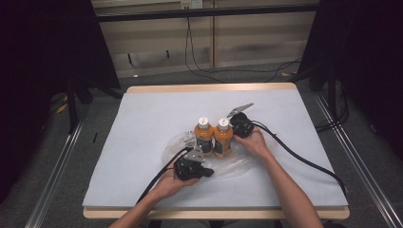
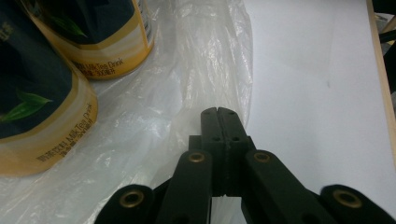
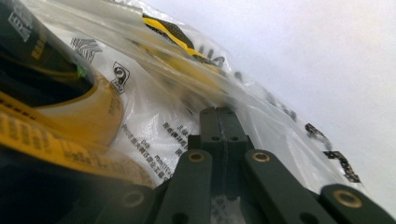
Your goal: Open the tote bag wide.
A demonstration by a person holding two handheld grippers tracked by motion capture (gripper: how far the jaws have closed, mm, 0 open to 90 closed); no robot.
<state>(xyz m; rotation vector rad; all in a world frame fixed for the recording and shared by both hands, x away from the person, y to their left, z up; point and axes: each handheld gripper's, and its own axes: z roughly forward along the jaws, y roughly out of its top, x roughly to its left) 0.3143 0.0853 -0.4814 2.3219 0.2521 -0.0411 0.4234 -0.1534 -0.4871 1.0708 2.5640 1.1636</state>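
Two orange drink bottles with white caps, one (image 1: 204,136) beside the other (image 1: 223,138), stand upright mid-table on a crumpled clear plastic bag (image 1: 177,143). My left gripper (image 1: 208,172) lies low in front of them, jaws pressed together, tips at the bag's edge (image 2: 154,116). The left gripper view has both bottles (image 2: 32,112) (image 2: 109,39) close on its left. My right gripper (image 1: 236,124) sits against the right bottle (image 3: 56,112), jaws together on the printed film (image 3: 154,107). Whether either pinches film I cannot tell.
White paper (image 1: 142,123) covers the wooden table (image 1: 209,87). Black cables (image 1: 304,159) trail from both grippers toward the near edge. Dark curtains hang at both sides, and wires lie on the floor behind the table.
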